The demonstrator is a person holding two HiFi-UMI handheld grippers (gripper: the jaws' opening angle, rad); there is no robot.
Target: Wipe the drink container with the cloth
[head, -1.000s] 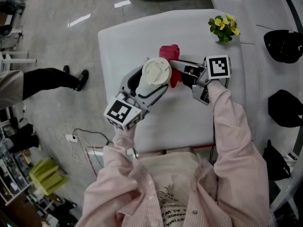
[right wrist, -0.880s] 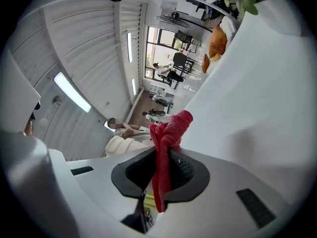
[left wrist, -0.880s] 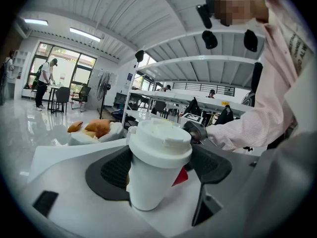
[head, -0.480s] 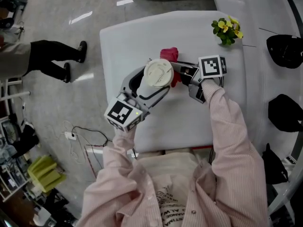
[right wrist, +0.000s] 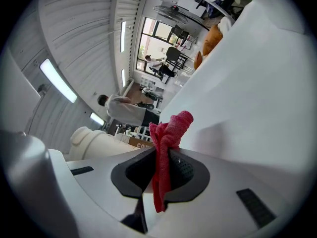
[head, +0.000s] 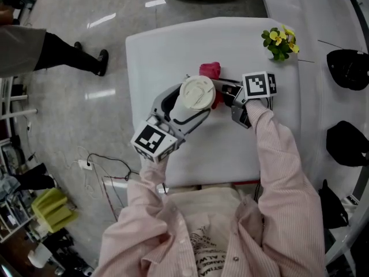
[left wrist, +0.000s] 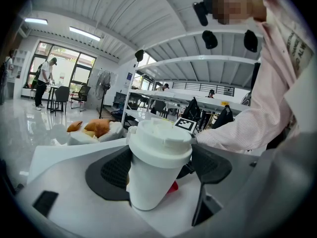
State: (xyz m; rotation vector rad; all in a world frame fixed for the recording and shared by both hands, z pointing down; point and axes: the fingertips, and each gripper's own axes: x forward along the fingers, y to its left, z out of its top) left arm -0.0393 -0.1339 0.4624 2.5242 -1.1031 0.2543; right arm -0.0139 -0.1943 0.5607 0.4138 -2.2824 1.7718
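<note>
I have bare table at far left and near me; the cup and red cloth block the middle, flowers the far right corner.

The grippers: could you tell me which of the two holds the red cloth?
The right gripper, whose jaws pinch the red cloth; the left gripper instead grips the white lidded cup.

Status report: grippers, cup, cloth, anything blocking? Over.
Left gripper shut on white lidded cup. Right gripper shut on red cloth, beside cup; contact unclear. Nothing blocking.
</note>
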